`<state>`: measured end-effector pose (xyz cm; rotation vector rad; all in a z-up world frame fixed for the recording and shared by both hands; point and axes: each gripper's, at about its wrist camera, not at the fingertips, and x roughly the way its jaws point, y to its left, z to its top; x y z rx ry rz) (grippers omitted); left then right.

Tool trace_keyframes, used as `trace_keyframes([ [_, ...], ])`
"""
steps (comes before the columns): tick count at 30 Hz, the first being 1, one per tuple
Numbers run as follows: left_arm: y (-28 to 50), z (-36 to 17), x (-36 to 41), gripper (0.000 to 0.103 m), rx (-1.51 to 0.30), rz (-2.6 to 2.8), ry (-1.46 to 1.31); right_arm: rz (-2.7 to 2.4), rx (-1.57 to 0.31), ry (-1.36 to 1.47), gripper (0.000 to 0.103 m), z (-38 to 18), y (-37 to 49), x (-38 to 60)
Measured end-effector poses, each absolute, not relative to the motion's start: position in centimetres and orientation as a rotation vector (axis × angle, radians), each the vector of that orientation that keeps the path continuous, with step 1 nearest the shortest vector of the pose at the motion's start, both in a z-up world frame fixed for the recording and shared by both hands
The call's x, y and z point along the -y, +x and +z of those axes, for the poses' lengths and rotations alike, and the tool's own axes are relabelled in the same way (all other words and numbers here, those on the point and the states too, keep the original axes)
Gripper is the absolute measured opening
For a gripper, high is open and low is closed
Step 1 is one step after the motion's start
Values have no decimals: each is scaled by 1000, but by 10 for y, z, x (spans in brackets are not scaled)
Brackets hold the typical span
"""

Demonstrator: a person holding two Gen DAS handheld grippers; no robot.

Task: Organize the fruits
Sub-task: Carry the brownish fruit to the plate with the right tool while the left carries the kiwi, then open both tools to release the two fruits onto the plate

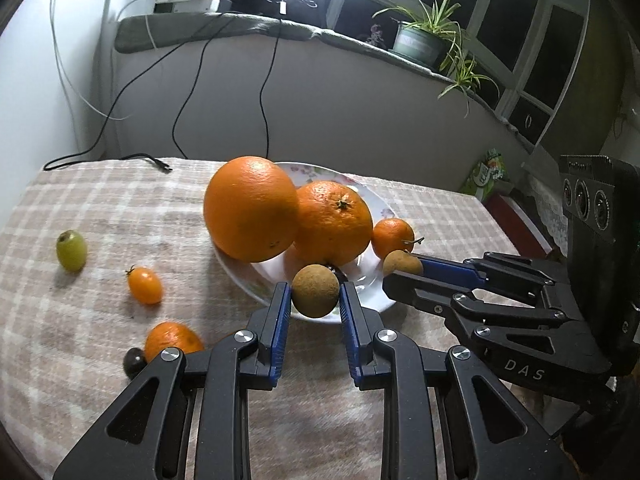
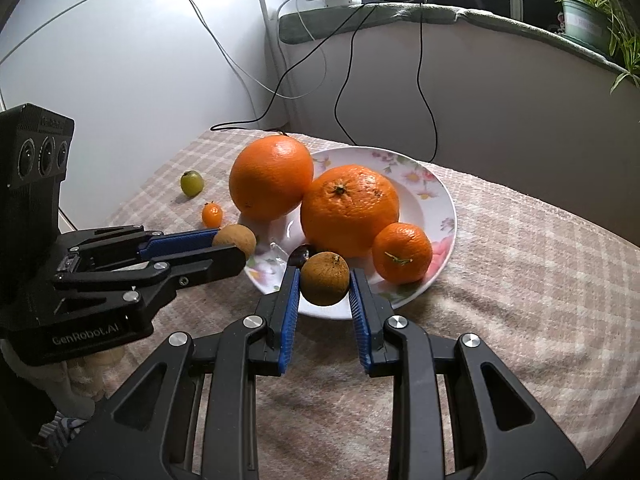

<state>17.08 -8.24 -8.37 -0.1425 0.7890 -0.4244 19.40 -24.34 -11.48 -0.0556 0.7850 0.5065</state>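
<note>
Brown fruit [image 1: 315,290] pinched in left tongs [image 1: 315,300], another [image 2: 325,278] in right tongs [image 2: 325,292]

A green spider plant in a pale pot [image 1: 420,42] is sitting on the sill; black cables [image 2: 420,80] are trailing down the wall.

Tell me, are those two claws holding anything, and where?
Yes. Each holds one small brown round fruit by its sides: the left gripper its fruit, the right gripper its own.
</note>
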Motion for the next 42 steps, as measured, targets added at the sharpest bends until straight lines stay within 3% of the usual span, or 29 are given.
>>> trace_keyframes([
  [19,180,-84,96,24,-792,-429,-108,505,-780,-53,26,-118,202,249],
  [20,180,-83,97,24,-792,-428,-107,503,-781,-53,27,-118,203,249],
  [22,180,-84,97,24,-794,-425,-104,501,-777,-52,44,-117,203,250],
  [24,180,-83,96,26,-793,-419,-106,497,-766,-50,51,-116,203,251],
  [42,171,-80,83,26,-785,-410,-122,490,-758,-29,52,-113,198,254],
])
